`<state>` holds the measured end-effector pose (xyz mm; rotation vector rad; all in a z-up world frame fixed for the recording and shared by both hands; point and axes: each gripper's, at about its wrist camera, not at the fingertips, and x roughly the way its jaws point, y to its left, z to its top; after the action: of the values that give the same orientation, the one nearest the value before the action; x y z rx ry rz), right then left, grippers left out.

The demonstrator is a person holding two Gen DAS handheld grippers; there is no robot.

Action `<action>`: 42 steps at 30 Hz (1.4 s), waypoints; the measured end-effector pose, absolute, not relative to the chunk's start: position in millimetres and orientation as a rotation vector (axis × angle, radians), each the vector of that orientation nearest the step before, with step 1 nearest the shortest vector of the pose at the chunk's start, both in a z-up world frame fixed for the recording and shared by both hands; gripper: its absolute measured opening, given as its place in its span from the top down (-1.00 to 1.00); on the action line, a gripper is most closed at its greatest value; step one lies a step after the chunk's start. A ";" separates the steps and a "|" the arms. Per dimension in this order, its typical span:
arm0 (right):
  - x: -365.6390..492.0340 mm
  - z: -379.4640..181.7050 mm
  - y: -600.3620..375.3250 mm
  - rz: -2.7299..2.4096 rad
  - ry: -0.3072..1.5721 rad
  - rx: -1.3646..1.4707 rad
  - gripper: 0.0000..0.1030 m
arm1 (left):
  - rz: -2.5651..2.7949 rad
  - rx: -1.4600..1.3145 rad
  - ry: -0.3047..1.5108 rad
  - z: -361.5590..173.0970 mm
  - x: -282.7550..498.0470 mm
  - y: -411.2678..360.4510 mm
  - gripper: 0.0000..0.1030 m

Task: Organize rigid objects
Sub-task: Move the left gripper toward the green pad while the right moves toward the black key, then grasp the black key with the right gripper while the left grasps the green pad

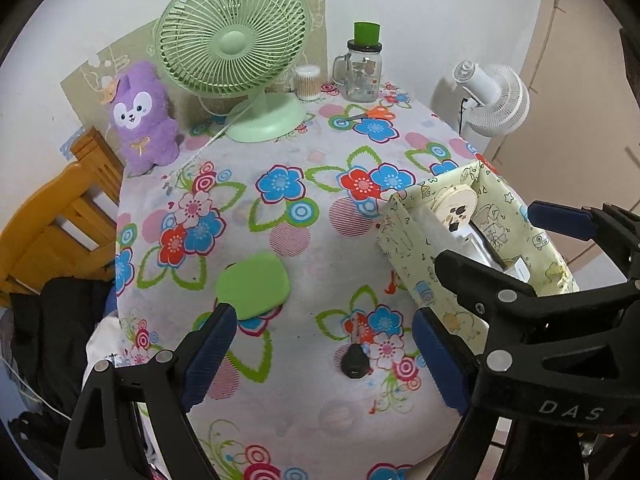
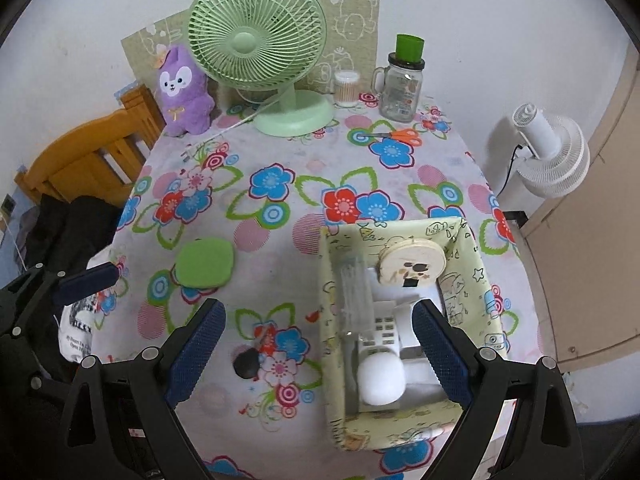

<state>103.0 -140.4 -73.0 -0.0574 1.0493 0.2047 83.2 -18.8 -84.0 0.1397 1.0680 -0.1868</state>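
Both claws wide, empty: left gripper [image 1: 320, 356], right gripper [image 2: 320, 356]. Green pad [image 2: 205, 263] and black key [image 2: 246, 364] lie loose beside the box [image 2: 330, 320]. Suggest descending square over key, pinching low.

On your table [image 2: 320, 184] the storage box [image 2: 466, 268] sits at the right, holding a round disc [image 2: 412, 266] and a white ball [image 2: 380, 380]. Left of it lie a key fob [image 2: 246, 364] and, farther left, a flat pad [image 2: 205, 264]. A desk fan [image 2: 258, 48] stands behind.
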 end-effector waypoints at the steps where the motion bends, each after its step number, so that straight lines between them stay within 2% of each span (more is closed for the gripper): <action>1: 101.4 -72.3 -137.8 0.201 1.046 -0.055 -0.87 | -0.193 0.144 1.066 -83.7 82.4 -16.0 -0.76; 21: 68.9 -72.6 -95.9 0.122 1.018 0.019 -0.87 | -0.279 0.212 1.063 -93.8 72.6 36.2 -0.77; 42: 69.9 -114.2 -77.1 0.081 1.098 0.081 -0.78 | -0.324 0.228 1.149 -136.0 93.5 69.4 -0.77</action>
<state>69.9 -77.1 -114.2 0.0807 1.0979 0.0811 93.5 69.4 -136.0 0.2281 1.1489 -0.3240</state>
